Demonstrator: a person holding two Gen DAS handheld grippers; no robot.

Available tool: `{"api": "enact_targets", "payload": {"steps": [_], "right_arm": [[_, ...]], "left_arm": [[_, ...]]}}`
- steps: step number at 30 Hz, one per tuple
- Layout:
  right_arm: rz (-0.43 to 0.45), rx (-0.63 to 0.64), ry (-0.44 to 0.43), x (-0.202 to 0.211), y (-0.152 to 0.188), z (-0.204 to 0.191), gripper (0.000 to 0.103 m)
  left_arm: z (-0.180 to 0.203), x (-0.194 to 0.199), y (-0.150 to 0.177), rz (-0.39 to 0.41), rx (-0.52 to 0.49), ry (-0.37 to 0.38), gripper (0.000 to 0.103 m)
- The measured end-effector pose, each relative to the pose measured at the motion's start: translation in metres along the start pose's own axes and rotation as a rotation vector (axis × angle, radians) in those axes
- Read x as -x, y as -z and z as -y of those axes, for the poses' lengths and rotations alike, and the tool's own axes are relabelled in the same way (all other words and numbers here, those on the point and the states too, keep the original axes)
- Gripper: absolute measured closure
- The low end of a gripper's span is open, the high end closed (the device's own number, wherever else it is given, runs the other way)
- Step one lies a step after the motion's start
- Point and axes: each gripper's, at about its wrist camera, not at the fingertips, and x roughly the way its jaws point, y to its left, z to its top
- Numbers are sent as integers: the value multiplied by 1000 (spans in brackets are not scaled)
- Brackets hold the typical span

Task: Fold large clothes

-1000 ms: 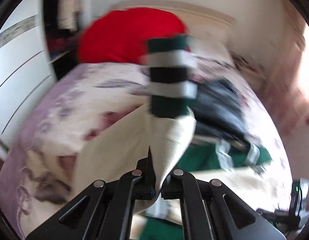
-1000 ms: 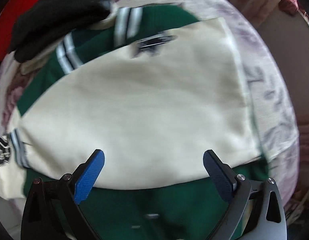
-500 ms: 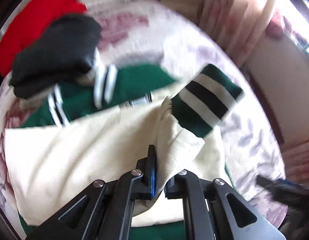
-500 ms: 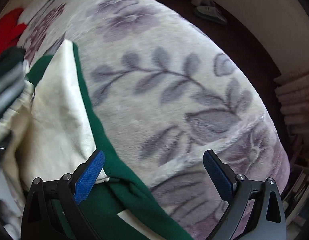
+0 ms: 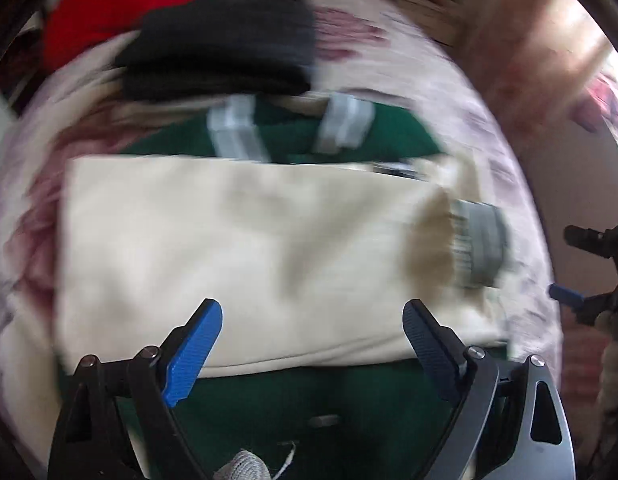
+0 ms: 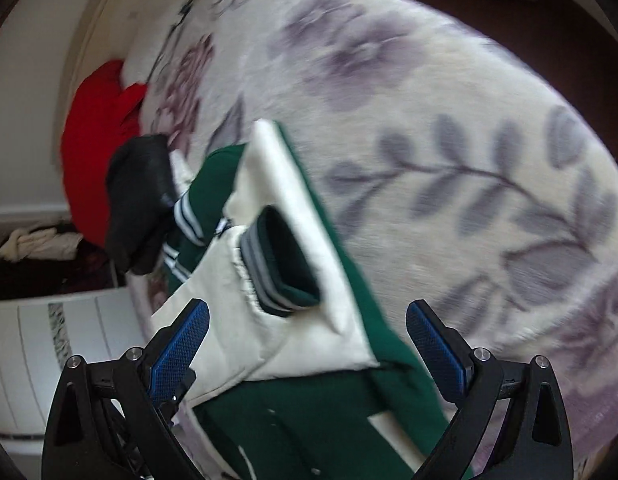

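The green and cream jacket (image 5: 245,248) lies on the flower-patterned bed (image 6: 449,128), both cream sleeves folded across its body, the striped cuff (image 5: 479,246) lying toward the right. The left gripper (image 5: 313,340) hovers above it; its fingers have just been opening and stand wide with nothing pressed between them. The right gripper (image 6: 307,344) is also spread, empty, over the jacket's near edge. Black clothes (image 5: 221,52) and a red cushion (image 5: 121,12) lie at the far side.
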Motion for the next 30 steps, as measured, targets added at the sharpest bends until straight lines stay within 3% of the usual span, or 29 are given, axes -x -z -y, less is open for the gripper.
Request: {"api": "enact_targets", "payload": {"steps": [4, 6, 7, 8, 11, 13, 15, 16, 17, 23, 27, 29, 30], "right_arm": [[-79, 130, 34, -50, -14, -38, 4], [-114, 213, 41, -74, -16, -57, 36], [-124, 244, 72, -81, -16, -63, 92], [-114, 275, 143, -87, -16, -69, 100], [-44, 248, 262, -86, -25, -65, 100], [-70, 197, 257, -81, -22, -57, 97], [-133, 181, 212, -77, -4, -53, 83], [-171, 189, 221, -74, 12, -53, 61], [-205, 192, 228, -71, 30, -52, 47], [-494, 177, 265, -96, 197, -38, 47], [-553, 213, 356, -145, 274, -40, 47], [-592, 177, 386, -173, 302, -37, 46], [-609, 159, 397, -178, 308, -37, 46]], "left_arm": [[-57, -5, 5, 2, 79, -163, 11], [-81, -13, 8, -14, 123, -212, 11], [-91, -14, 10, -16, 146, -234, 11], [-100, -16, 13, -15, 168, -257, 11], [-119, -14, 28, -24, 225, -276, 11], [-126, -8, 44, -42, 262, -252, 11], [-129, -3, 69, -80, 268, -226, 11], [-128, -3, 82, -109, 258, -218, 11], [-127, -2, 100, -145, 245, -214, 11], [-110, -5, 194, -299, 131, -176, 11], [-94, -30, 236, -357, 44, -180, 11], [-89, -29, 239, -372, 29, -187, 11], [-88, -19, 233, -343, 39, -161, 11]]}}
